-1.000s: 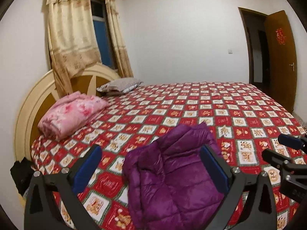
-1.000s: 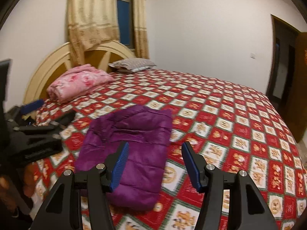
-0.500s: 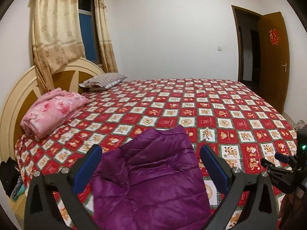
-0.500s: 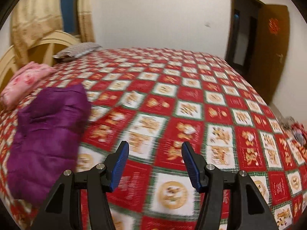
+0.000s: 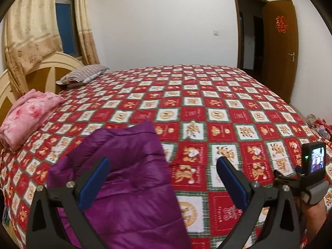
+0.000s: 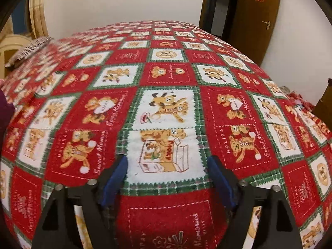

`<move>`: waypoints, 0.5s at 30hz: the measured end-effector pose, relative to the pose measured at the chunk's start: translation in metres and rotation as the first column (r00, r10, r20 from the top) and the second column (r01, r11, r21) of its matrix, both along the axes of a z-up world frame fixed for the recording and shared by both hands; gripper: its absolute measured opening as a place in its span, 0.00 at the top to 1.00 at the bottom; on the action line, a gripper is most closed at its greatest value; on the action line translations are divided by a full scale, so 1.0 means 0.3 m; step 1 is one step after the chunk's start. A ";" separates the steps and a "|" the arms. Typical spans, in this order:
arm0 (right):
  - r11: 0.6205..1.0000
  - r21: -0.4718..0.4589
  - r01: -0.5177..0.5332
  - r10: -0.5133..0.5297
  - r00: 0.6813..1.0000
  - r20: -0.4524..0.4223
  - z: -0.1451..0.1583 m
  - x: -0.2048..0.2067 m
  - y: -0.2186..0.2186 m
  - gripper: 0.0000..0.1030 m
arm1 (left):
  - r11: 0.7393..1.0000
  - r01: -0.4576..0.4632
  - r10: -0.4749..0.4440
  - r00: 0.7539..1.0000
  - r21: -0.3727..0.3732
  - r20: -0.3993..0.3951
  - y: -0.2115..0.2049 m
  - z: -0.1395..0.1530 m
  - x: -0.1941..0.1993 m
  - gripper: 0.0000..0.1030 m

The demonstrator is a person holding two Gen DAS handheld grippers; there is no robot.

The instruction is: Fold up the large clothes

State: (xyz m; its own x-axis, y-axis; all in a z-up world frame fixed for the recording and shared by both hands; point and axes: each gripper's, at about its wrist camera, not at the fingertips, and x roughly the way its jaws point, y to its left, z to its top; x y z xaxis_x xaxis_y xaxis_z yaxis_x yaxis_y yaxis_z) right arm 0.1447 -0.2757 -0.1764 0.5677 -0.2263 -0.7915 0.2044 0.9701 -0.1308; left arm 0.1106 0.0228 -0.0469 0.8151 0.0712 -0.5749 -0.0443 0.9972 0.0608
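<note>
Purple padded jacket (image 5: pixel 128 186) lies bunched on the near left part of the red checked bedspread (image 5: pixel 207 112), under my left gripper (image 5: pixel 164 170), whose jaws stand wide and hold nothing; I judge it hovers there to take a hem or sleeve. My right gripper (image 6: pixel 168 168) points steeply at bare bedspread, jaws opening with only cloth pattern between them, the jacket well off at the left edge. Neither tong grips anything yet, so the fold looks unstarted.
</note>
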 end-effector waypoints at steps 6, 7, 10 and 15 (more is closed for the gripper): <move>0.996 0.090 0.027 -0.027 1.000 -0.001 -0.009 -0.005 -0.041 0.01 | 0.999 0.020 -0.019 1.000 -0.028 0.006 -0.036 0.012 -0.021 0.00; 0.996 0.089 0.027 -0.027 1.000 -0.002 -0.009 -0.005 -0.038 0.01 | 0.999 0.017 -0.016 1.000 -0.035 0.009 -0.040 0.013 -0.028 0.00; 0.997 0.076 0.026 -0.026 1.000 -0.002 -0.010 -0.001 -0.046 0.01 | 0.997 0.015 -0.015 1.000 -0.072 -0.002 -0.055 0.015 -0.033 0.00; 0.997 0.079 0.026 -0.026 1.000 -0.002 -0.009 -0.006 -0.043 0.01 | 0.997 0.022 -0.021 1.000 -0.077 0.016 -0.107 0.037 -0.079 0.00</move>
State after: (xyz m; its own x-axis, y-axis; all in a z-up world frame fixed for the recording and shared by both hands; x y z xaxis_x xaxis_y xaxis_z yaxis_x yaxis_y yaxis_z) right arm 0.1428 -0.2886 -0.1792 0.5620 -0.1783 -0.8077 0.2300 0.9717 -0.0544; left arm 0.0871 -0.0092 -0.0359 0.8246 0.0090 -0.5656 -0.0227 0.9996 -0.0173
